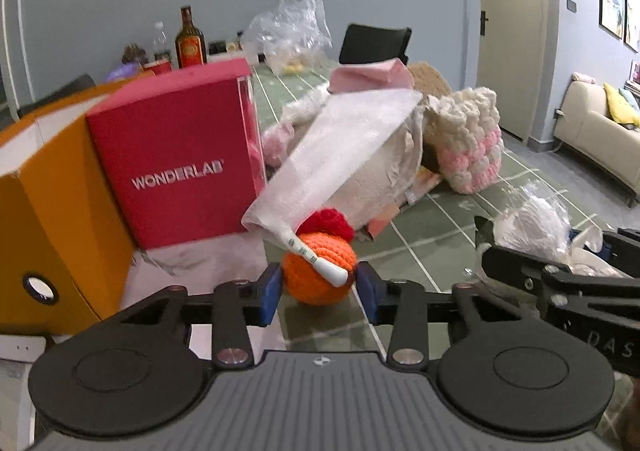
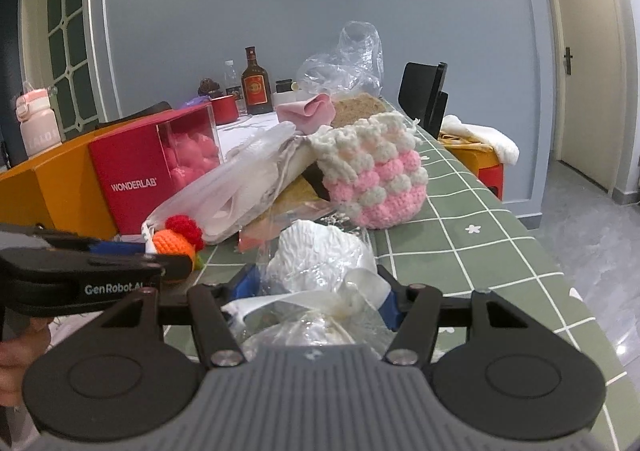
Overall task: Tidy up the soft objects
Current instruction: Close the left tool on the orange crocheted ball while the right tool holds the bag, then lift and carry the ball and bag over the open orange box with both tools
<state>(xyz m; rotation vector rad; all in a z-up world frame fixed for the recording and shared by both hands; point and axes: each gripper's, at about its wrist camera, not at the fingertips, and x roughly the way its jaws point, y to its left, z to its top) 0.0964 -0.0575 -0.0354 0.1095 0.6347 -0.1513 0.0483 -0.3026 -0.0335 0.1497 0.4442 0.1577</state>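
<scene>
An orange crochet ball [image 1: 308,279] with a red top sits on the green checked tablecloth [image 1: 424,235]. A white tag and the corner of a plastic-wrapped bundle [image 1: 344,147] lie across it. My left gripper [image 1: 319,291] has its blue pads against the ball's two sides. In the right wrist view, my right gripper [image 2: 319,295] is shut on a clear plastic bag [image 2: 316,259] that holds something white and soft, tied with a pale ribbon. That bag and gripper also show at the right of the left wrist view, close beside the left one.
A red WONDERLAB box [image 1: 176,167] and an orange box [image 1: 52,219] stand left of the ball. Behind are a pink-and-white crochet pouch [image 2: 376,179], a pink foam piece [image 2: 306,109], bottles [image 2: 256,85] and crumpled plastic. The table edge [image 2: 560,271] runs along the right.
</scene>
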